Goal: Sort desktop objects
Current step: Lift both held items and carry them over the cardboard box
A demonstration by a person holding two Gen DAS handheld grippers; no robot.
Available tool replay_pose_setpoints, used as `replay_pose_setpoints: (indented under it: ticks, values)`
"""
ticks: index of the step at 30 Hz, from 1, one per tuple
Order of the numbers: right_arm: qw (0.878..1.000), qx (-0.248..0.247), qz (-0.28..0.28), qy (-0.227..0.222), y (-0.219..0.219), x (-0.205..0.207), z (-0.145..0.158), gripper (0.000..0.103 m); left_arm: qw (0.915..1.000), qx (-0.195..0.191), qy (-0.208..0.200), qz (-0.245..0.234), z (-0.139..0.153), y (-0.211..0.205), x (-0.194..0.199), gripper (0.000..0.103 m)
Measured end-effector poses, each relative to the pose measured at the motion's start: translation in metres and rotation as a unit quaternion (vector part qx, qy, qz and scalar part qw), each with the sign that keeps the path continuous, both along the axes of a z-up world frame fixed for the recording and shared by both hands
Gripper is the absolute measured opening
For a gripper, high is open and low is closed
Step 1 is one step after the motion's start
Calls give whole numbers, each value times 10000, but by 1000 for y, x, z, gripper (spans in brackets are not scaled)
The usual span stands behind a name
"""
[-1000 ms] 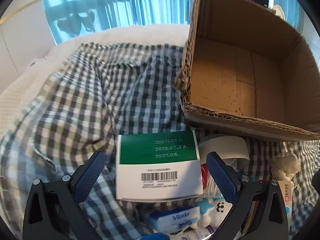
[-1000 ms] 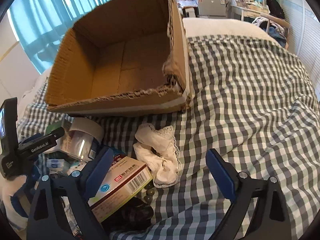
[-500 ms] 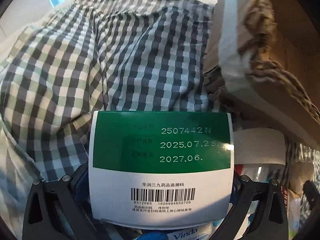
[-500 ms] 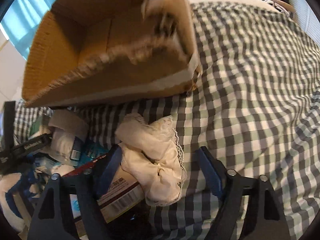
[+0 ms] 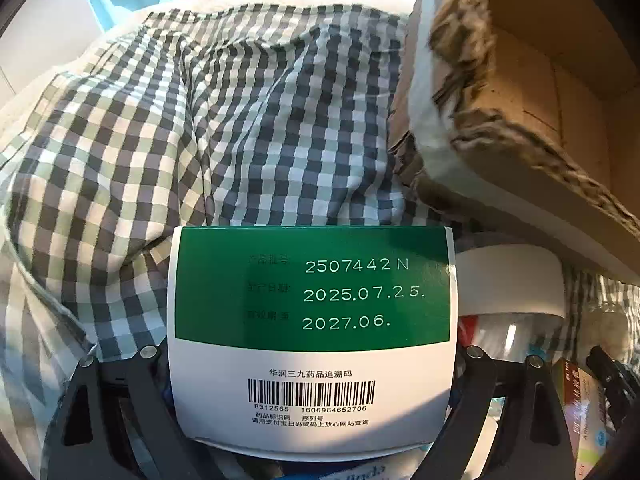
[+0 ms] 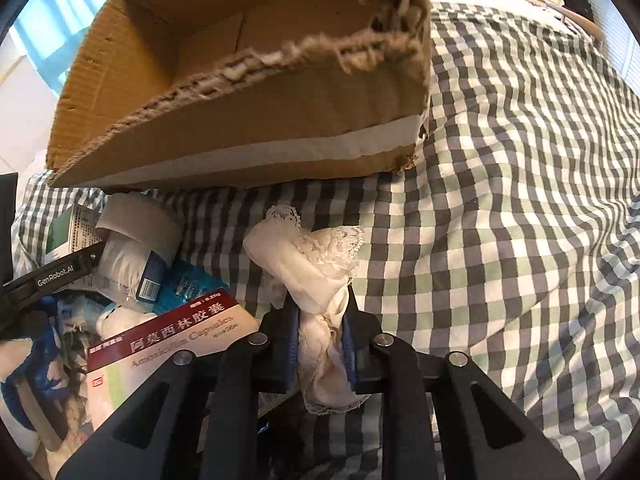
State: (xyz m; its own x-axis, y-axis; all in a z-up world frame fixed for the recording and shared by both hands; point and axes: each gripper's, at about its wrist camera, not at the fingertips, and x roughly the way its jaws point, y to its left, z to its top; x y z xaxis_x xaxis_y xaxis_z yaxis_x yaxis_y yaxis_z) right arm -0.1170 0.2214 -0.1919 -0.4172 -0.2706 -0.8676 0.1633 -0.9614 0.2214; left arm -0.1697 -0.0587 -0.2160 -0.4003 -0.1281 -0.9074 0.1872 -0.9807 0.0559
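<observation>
Two grippers work over a checked cloth (image 6: pixel 500 208) spread on a bed, with a torn cardboard box (image 6: pixel 256 120) at its far side. In the left wrist view, a green-and-white carton (image 5: pixel 312 336) fills the space between the jaws of the left gripper (image 5: pixel 312 400), hiding both fingertips; the jaws stand wide and are closing, and whether the pads already touch the carton cannot be told. Behind the carton's right edge, a white roll (image 5: pixel 508 284) is partly covered, and items below it are cut off by the frame. The gripper points steeply down at the cloth beside the box's left corner. In the right wrist view, a heap of packets, including a red capsule box (image 6: pixel 172 344), lies half hidden at lower left. The right gripper (image 6: pixel 320 344), also angled steeply down, is closing and pinches a white lace cloth (image 6: pixel 308 268) before the box's front wall.
</observation>
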Motion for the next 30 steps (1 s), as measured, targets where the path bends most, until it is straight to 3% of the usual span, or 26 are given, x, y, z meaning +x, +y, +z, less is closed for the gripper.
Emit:
replay_pose_setpoints:
  ticks: [10,15,19,27,30]
  values:
    - [9979,289,188,544,-14,65,32,16,9977,-175,641,-99,38,-5,31,93]
    - [9965,111,235,792,-10,91,57,16,9933,-441,1061,-120,68,9,48,93]
    - [9934,-33,277,1110,-6,120,89,16,9899,-407,1345,-173,93,18,73,93]
    - [9757,-207,338,2156,-23,129,136,16,9711,-473,2321,-279,153,23,110,93]
    - [9661,-281,331,2544,-20,139,162,16,9588,-472,2781,-322,178,24,126,93]
